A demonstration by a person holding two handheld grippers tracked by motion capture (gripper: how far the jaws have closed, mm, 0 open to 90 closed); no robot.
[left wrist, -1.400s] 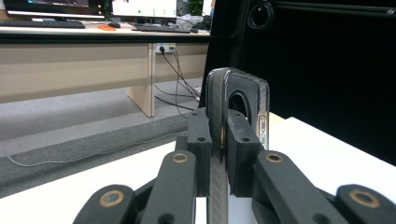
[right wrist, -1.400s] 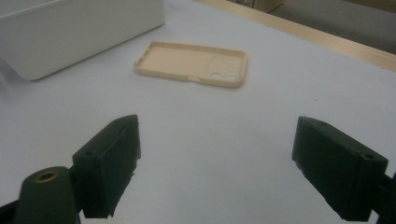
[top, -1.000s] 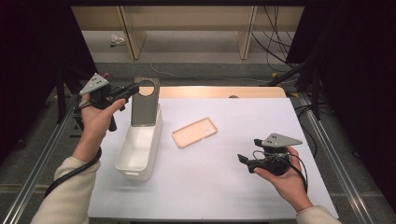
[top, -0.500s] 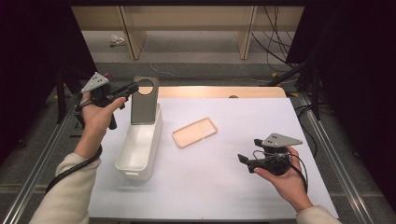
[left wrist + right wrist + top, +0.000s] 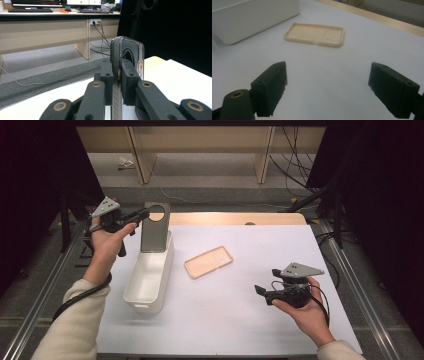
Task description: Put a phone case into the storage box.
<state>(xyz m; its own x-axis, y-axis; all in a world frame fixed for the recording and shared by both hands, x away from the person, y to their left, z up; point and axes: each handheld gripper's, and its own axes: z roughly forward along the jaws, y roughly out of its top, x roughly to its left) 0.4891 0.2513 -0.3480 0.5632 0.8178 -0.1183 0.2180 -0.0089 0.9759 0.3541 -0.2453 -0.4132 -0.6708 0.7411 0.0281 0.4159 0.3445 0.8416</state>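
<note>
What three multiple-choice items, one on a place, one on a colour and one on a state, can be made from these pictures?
1. Where does the beige phone case lie?
A. inside the white bin
B. flat on the white table top, right of the white bin
C. between the jaws of the right hand-held gripper

2. What colour is the phone case that the left hand-held gripper holds?
A. dark grey
B. red
C. beige

3. How do the jaws of the right hand-held gripper stand?
A. shut on the beige case
B. shut on nothing
C. wide open, with nothing between them

Answers:
1 B: the high view shows it on the table top, apart from the white bin.
2 A: the dark grey phone case stands upright at the bin's far end.
3 C: the right gripper view shows bare table between them.
</note>
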